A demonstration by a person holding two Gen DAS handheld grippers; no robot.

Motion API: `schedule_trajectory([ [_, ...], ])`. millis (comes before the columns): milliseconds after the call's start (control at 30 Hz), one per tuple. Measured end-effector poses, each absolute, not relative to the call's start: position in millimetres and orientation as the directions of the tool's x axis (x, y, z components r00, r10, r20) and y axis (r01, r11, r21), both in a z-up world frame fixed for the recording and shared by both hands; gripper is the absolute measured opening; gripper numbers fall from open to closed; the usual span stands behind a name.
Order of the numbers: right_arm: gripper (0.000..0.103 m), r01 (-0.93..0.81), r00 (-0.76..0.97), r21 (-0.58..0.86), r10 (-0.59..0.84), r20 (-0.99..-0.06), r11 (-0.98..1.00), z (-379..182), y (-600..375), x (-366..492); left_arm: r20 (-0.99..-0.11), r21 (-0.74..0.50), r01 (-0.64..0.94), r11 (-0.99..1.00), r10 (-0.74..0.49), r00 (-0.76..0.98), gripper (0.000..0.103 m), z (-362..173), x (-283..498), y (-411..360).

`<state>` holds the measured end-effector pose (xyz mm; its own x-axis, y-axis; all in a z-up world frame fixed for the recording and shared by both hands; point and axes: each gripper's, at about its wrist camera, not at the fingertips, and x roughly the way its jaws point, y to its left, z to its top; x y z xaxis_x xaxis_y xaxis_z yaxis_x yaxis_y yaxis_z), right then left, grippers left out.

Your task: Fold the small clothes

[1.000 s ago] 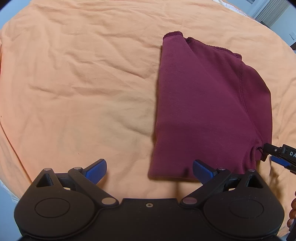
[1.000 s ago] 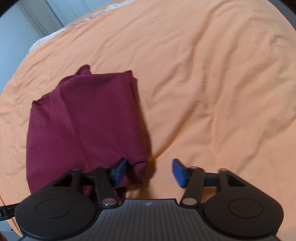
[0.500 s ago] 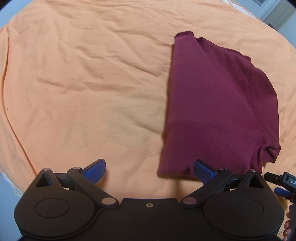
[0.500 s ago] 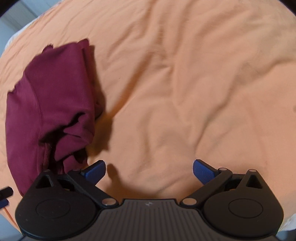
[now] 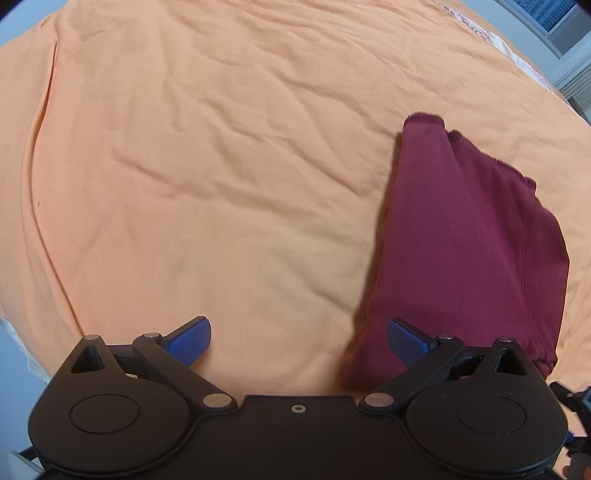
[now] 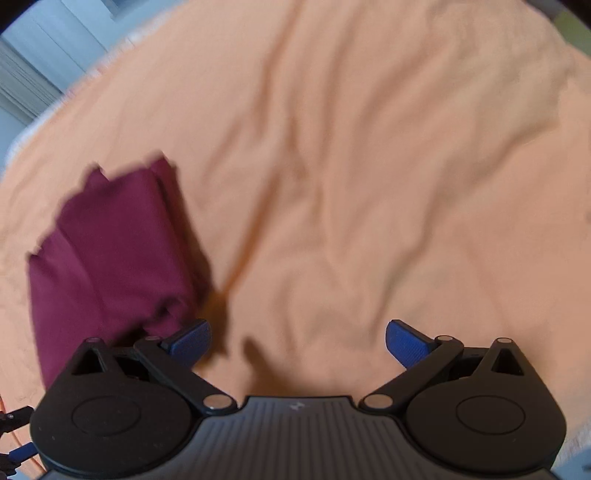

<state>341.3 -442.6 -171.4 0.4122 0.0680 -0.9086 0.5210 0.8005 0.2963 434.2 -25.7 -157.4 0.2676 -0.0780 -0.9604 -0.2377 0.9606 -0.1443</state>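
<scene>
A folded maroon garment [image 5: 465,251] lies on the orange sheet [image 5: 207,155], at the right of the left wrist view. My left gripper [image 5: 299,338] is open above the sheet, nothing between its blue pads; its right pad overlaps the garment's near edge in the picture. In the right wrist view, which is blurred, the maroon garment [image 6: 114,251] lies at the left. My right gripper [image 6: 297,341] is open over bare sheet, its left pad just beside the garment's near corner. Neither gripper holds cloth.
The wrinkled orange sheet [image 6: 369,184] covers the whole bed. A window with blinds [image 5: 554,22] shows at the far right corner, and a pale wall or curtain [image 6: 40,62] at the far left. Part of the other gripper [image 5: 572,402] peeks in at lower right.
My right gripper let go of the garment's corner, opened wide and drew back to the right. The left gripper also pulled away, so the garment sits farther right and smaller.
</scene>
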Motion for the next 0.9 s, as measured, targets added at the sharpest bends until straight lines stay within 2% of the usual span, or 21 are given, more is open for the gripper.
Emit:
schedule_trajectory([
  [167, 0.103, 0.391, 0.512, 0.341, 0.106, -0.852, 0.855, -152, -430, 367, -0.953, -0.162, -0.199, 0.966, -0.102, 0.285, 0.102, -157, 453, -35],
  [433, 0.103, 0.244, 0.517, 0.34, 0.175, -0.838, 0.908, -155, -406, 427, -0.953, -0.139, -0.099, 0.985, -0.106, 0.285, 0.102, -163, 475, -58],
  [700, 0.103, 0.215, 0.458, 0.342, 0.214, -0.863, 0.915, -175, -412, 459, -0.963, -0.118, -0.061, 0.991, -0.1, 0.25, 0.102, -176, 482, -67],
  [900, 0.103, 0.264, 0.404, 0.364, 0.24, -0.883, 0.893, -201, -417, 459, -0.968, -0.121, -0.053, 0.991, -0.106, 0.227, 0.102, -183, 487, -70],
])
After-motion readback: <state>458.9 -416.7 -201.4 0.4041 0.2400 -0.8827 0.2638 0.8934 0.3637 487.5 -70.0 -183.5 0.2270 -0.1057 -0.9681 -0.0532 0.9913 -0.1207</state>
